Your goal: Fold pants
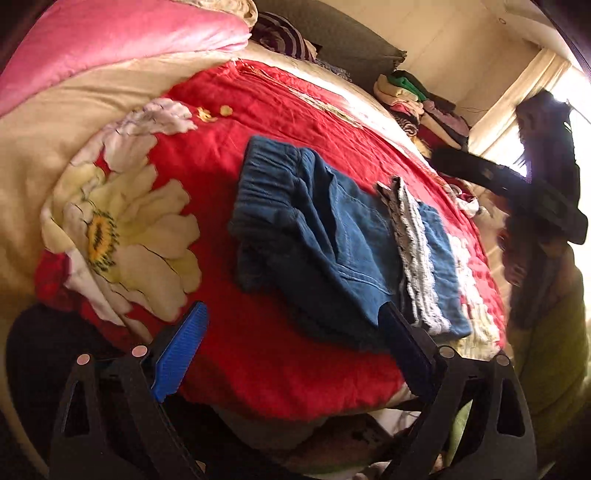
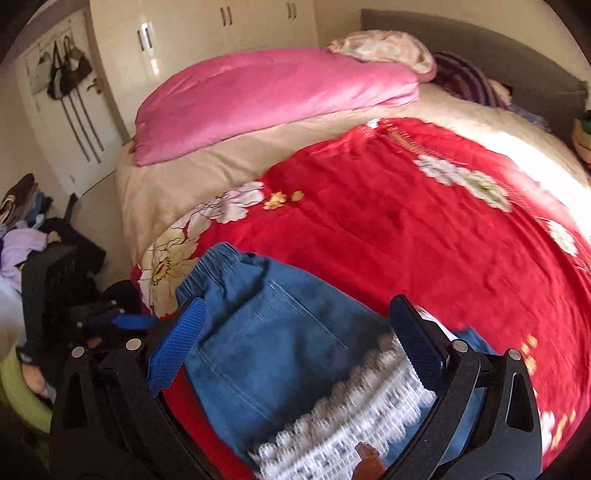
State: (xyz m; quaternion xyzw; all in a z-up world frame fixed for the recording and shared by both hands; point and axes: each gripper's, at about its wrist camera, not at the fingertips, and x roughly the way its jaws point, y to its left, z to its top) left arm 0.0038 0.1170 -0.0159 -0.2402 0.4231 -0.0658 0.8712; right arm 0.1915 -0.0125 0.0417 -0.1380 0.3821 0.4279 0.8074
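Observation:
Blue denim pants (image 1: 325,236) with a white lace hem (image 1: 417,254) lie folded into a compact bundle on the red flowered bedspread (image 1: 258,354). My left gripper (image 1: 295,339) is open and empty, just in front of the bundle, its right finger near the fold's front corner. My right gripper (image 2: 295,339) is open wide just above the pants (image 2: 266,343), with the lace hem (image 2: 351,417) between its fingers. The right gripper also shows in the left wrist view (image 1: 517,192), at the far right of the bed.
A pink quilt (image 2: 266,99) and pillows lie at the bed's head. A stack of folded clothes (image 1: 417,99) sits at the bed's far edge. Clothes and a dark chair (image 2: 48,266) stand left of the bed, with a wardrobe (image 2: 221,29) behind.

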